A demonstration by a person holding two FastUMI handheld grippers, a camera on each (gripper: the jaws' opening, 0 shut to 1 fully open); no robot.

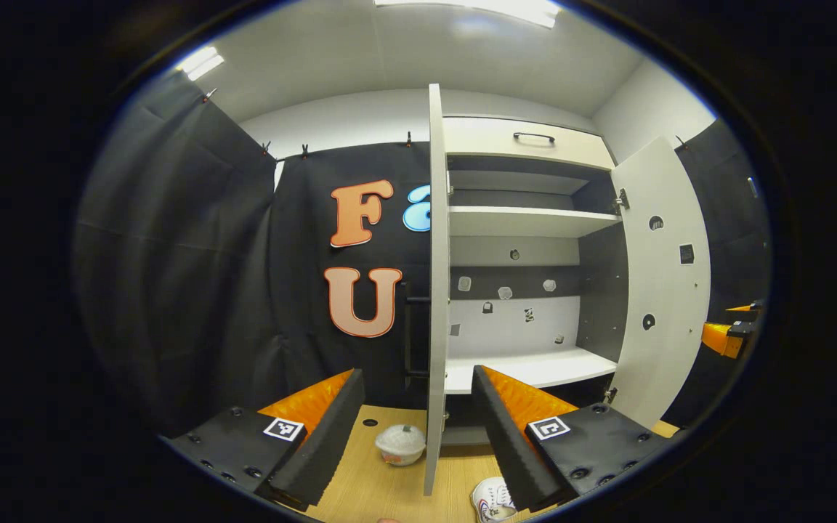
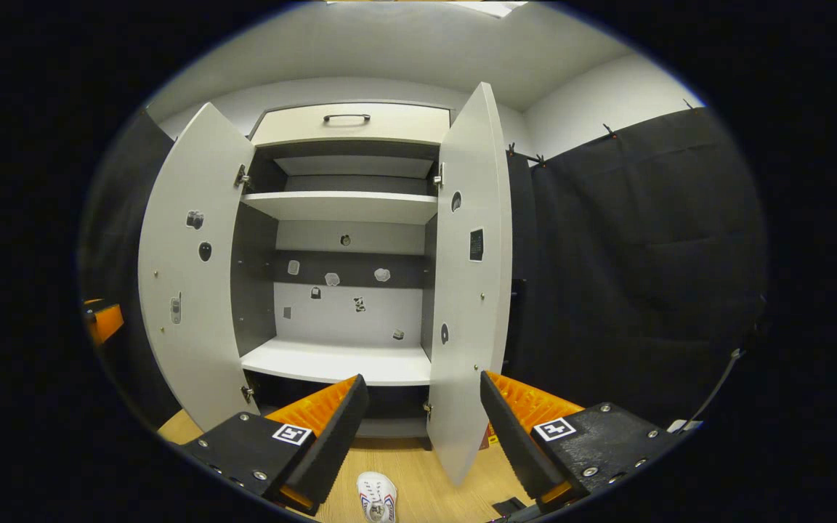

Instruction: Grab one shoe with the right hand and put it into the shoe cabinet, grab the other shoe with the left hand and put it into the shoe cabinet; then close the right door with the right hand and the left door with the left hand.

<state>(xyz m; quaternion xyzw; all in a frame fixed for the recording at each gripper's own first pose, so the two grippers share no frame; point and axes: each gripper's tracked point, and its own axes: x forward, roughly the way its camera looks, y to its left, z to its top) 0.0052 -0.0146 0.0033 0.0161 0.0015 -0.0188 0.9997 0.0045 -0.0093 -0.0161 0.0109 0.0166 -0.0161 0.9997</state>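
Left gripper [image 1: 416, 428]: fingers spread wide, nothing between them. Shoe cabinet [image 1: 527, 221]: both doors open; left door [image 1: 436, 305] edge-on, right door [image 1: 662, 290] swung outward. Shelves bare. Wooden floor [image 1: 368, 494]: one white shoe [image 1: 492, 501] at the bottom edge, a white lidded bowl [image 1: 400, 444] just left of the left door.

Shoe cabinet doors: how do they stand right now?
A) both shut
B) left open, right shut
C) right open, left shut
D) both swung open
D: in the right gripper view the left door and the right door of the shoe cabinet both stand swung out, baring the shelves, while a white shoe lies on the floor in front.
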